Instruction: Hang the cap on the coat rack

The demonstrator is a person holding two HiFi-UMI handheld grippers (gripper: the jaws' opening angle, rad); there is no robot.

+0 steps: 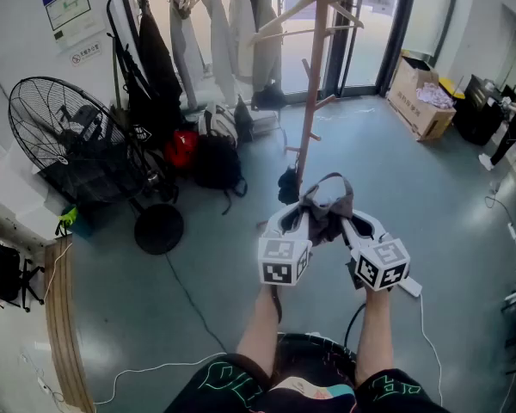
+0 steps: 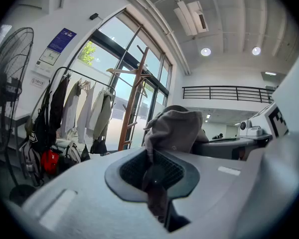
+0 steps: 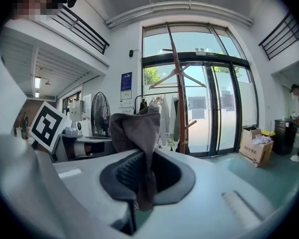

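Bright daylight is admitted through the glass doors (image 3: 209, 108) ahead of both claws, and the panes are blown out. Round ceiling lamps (image 2: 205, 51) above the left gripper (image 2: 157, 180) are recorded with slight glare. The cap (image 2: 174, 131) in its jaws is backlit and dull. Barrel distortion and black vignetted corners are noted in both gripper views. Surfaces nearest the lens are rendered soft.

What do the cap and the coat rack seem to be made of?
The cap looks like soft woven cloth, grey-brown and matt: it folds and hangs limp with creases. The coat rack seems to be wood, reddish brown with a smooth finish: a straight pole with angled pegs; painted metal cannot be ruled out.
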